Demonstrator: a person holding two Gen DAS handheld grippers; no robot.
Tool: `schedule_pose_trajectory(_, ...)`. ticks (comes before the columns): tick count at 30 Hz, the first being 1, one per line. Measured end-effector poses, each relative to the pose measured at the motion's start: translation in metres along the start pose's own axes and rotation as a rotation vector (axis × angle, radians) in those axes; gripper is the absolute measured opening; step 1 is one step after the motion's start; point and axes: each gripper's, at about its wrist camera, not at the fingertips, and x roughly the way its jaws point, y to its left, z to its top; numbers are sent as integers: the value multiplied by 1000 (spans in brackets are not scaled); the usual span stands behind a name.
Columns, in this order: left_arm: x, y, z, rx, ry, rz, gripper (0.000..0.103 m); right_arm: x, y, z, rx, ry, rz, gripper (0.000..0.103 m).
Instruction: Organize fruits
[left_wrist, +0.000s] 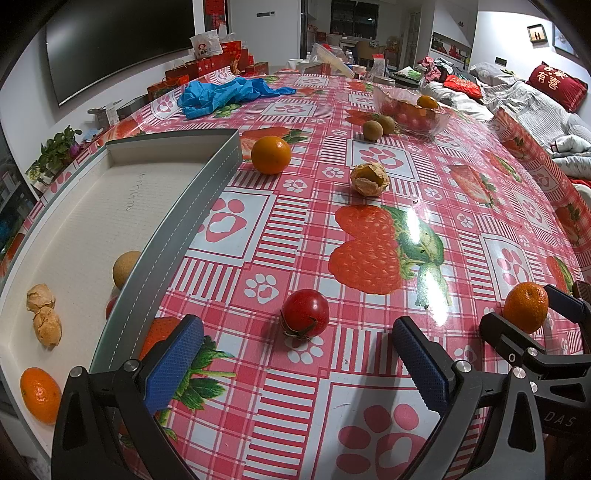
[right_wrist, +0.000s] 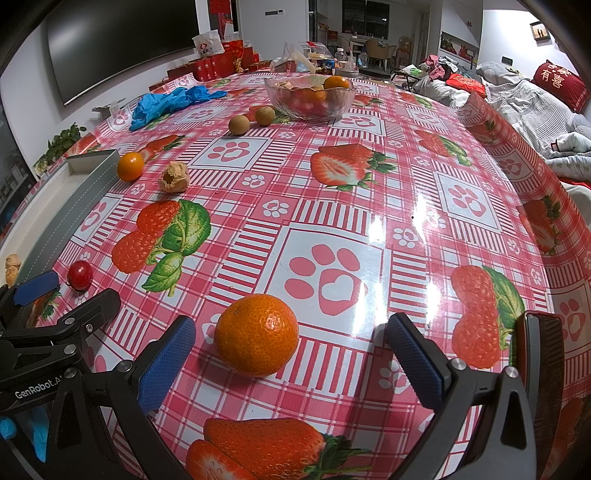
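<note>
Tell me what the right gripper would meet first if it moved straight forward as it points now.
Most likely the mandarin, which lies on the table just ahead of the open right gripper, between its fingers and slightly left of centre.

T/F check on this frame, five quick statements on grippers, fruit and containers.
1. The right gripper is open around a mandarin. True.
2. The left gripper holds the cherry tomato. False: it is open, and the tomato lies on the tablecloth ahead of it.
3. The tray is empty. False: it holds a tangerine and other small fruit.
4. The glass bowl has fruit in it. True.
5. The blue gloves lie inside the bowl. False: they lie on the table beside it.
</note>
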Motion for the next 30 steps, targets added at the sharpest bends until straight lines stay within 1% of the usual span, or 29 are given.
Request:
schedule_pose_trajectory(9,0,0,0,-2,4,6,102,1,2,0,-6,5,-12,103)
schedule_pose_trajectory(14,0,5,3,4,35,6,102,-1,2,0,-22,17,-6,103)
schedule_pose_trajectory(16,-1,3,4,13,39,-3,98,-2,1,0,-24,23,7,102)
schedule_pose_trajectory(18,-4,-1,6,29,38,-12,87,-4,-2,0,-13,15,31,94)
schedule_pose_trajectory(19,-4,-4,6,41,37,-16,84,-7,-3,0,-10,11,42,88)
schedule_pose_trajectory(20,-5,-7,7,49,37,-19,79,-8,-4,1,-8,9,54,80)
schedule_pose_trajectory(21,-5,-9,8,55,37,-27,72,-9,-3,2,-10,8,59,76)
schedule_pose_trajectory(22,-6,-11,8,60,37,-32,66,-10,-2,3,-17,8,64,64)
schedule_pose_trajectory(23,-6,-13,9,70,37,-40,62,-11,-1,3,-26,6,68,52)
schedule_pose_trajectory(24,-7,-14,10,77,36,-46,53,-12,0,3,-34,4,77,46)
schedule_pose_trajectory(25,-8,-16,10,84,34,-52,47,-14,1,3,-38,4,97,40)
schedule_pose_trajectory(26,-9,-16,10,88,34,-61,35,-14,1,4,-36,10,105,40)
schedule_pose_trajectory(27,-9,-16,11,93,35,-66,30,-14,0,4,-28,17,125,40)
schedule_pose_trajectory(28,-9,-15,11,91,38,-74,29,-14,-1,3,-16,25,158,40)
schedule_pose_trajectory(30,-11,-11,12,69,44,-103,23,-15,-4,3,7,34,198,40)
